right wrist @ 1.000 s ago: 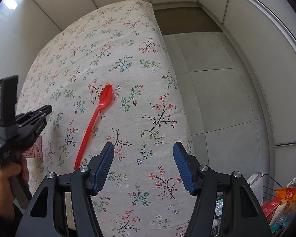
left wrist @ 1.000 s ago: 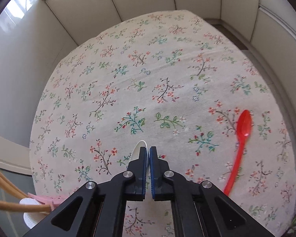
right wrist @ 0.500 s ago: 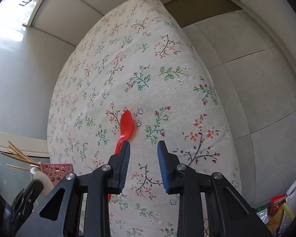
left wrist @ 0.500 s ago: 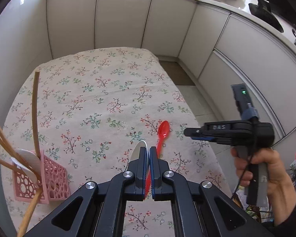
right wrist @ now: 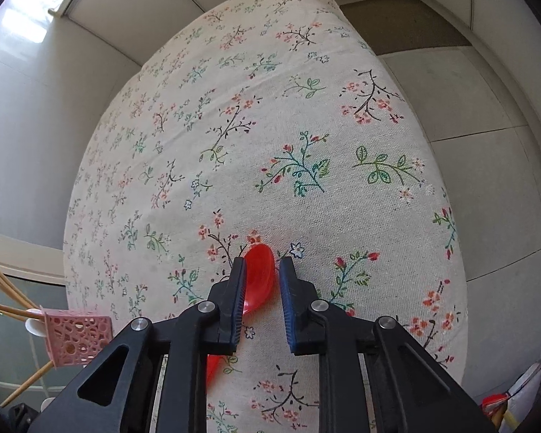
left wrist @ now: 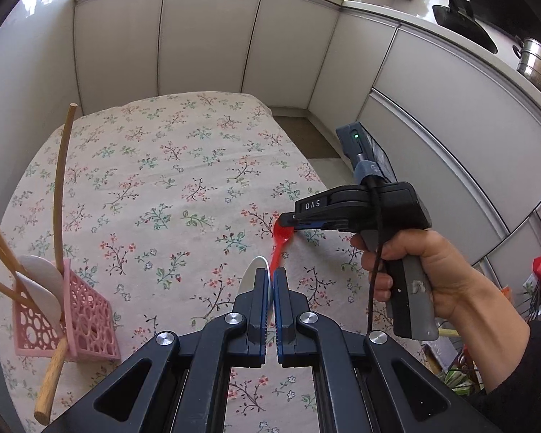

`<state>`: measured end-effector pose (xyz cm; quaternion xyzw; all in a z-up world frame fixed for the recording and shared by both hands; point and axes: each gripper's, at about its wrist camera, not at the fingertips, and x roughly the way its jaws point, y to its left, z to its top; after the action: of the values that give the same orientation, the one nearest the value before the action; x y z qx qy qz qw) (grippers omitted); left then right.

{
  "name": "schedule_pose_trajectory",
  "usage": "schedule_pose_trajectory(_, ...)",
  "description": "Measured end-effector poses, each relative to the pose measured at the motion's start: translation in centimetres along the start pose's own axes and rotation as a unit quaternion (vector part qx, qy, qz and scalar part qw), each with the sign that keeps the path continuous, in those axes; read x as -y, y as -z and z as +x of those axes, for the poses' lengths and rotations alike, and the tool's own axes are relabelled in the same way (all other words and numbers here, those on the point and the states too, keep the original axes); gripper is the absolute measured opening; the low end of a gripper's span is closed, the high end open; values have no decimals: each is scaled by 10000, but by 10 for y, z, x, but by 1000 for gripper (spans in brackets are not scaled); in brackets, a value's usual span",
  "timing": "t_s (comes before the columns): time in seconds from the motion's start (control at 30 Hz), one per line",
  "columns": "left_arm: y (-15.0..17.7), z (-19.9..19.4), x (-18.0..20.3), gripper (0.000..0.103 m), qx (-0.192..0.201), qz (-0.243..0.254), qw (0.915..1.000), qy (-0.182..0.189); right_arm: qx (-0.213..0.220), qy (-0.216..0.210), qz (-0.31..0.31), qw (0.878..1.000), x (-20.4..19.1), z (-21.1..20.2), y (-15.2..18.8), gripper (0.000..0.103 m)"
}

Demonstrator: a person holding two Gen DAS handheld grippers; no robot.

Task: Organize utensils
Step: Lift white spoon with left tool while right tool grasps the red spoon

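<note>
Right gripper [right wrist: 262, 274] now sits low over the floral tablecloth [right wrist: 234, 115], its fingers narrowed from their wide spread a second ago and straddling the bowl of the red spoon [right wrist: 259, 278]. A gap remains beside the right finger, so no firm pinch is confirmed. In the left wrist view, the spoon [left wrist: 282, 240] lies flat on the cloth with its bowl under the right gripper's tip [left wrist: 288, 218]. Left gripper [left wrist: 271, 281] stays pressed together on a white spoon [left wrist: 253, 277], raised above the cloth. Pink basket [left wrist: 66, 319] with wooden utensils [left wrist: 59, 195] has come into view at the left edge.
</note>
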<state>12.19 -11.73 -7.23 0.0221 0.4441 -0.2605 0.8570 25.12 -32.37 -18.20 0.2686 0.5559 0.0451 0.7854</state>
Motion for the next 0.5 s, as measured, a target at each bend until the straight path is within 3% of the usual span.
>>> schedule_pose_trajectory(0.13,1,-2,0,3,18,43,10000,-13,1,-81,-90,9999,-1,4,0,3)
schedule_pose_trajectory(0.27,3,-11,2,3,119,103,9998,76,142,-2,-237,9996,-3,-11,7,1)
schedule_pose_trajectory(0.5,5,-49,19,3,557,318,9970,435,859,136,-526,9948,-22,-77,25,1)
